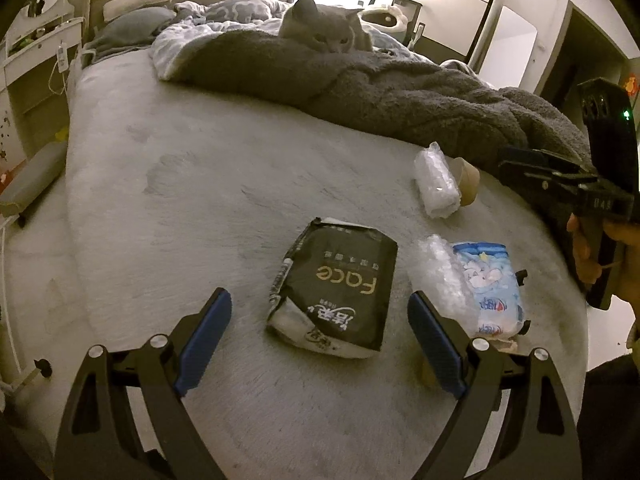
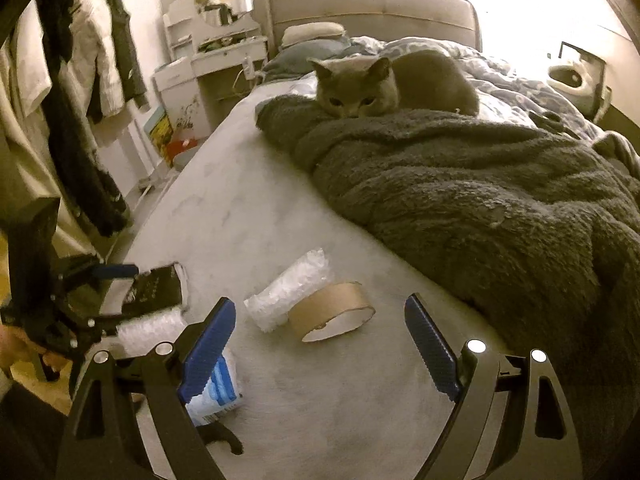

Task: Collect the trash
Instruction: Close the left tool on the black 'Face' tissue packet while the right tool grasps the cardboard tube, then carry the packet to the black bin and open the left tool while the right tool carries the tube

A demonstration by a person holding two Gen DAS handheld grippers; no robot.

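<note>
Hovering: left claw (image 1: 320, 344) agape | black tissue pack (image 1: 334, 286) beneath

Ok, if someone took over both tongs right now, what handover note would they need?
Left tongs: open, empty, lined up on the black tissue pack.
Right tongs: open, empty, facing the cardboard tape ring and bubble-wrap roll.
Blue-and-white packet and crumpled clear plastic lie between the two groups, all on the bed.
Done: nothing picked up.
Left: all five pieces. A cat watches from the blanket.
</note>
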